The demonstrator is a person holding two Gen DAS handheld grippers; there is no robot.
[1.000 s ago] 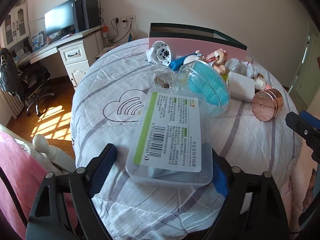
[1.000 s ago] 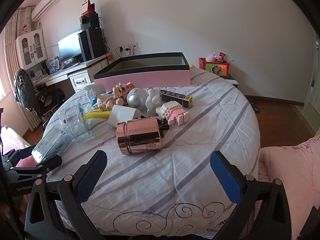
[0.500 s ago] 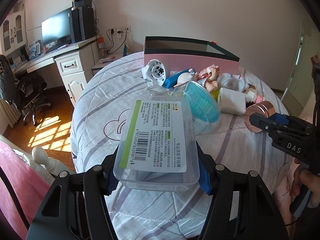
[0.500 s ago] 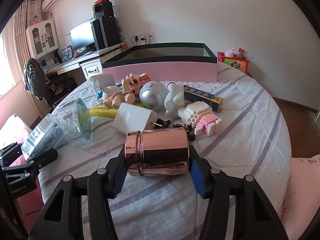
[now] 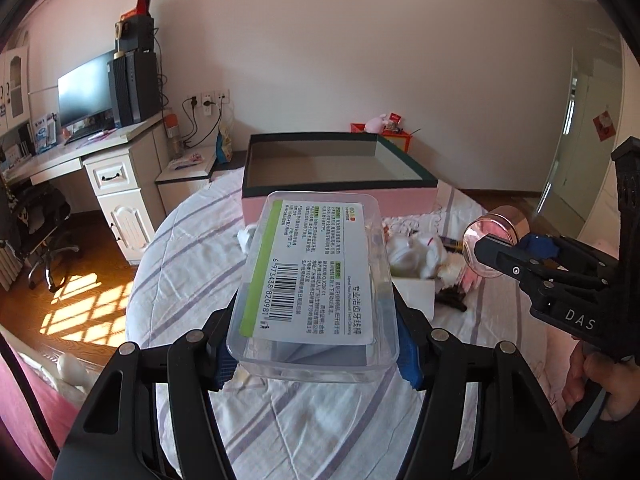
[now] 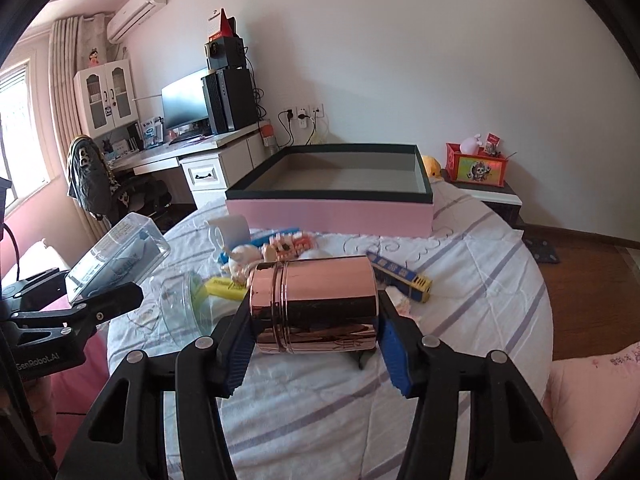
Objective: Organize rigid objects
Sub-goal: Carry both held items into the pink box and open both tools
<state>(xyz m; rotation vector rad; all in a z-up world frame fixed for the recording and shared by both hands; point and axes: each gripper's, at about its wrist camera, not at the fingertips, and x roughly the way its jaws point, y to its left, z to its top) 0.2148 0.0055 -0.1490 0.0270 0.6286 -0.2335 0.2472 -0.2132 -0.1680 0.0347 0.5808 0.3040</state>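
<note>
Both hand-held grippers have closed and risen off the bed, left [image 5: 316, 356] clamping the clear box [image 5: 314, 280], right [image 6: 314, 354] clamping the tin [image 6: 314, 306] sideways, the open pink box [image 6: 332, 204] straight ahead of both.

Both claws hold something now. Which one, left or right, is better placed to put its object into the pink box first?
Probably the right claw. Its copper canister faces the long open side of the pink box. The left claw, holding the clear plastic box, seems farther back at the bed's edge.
</note>
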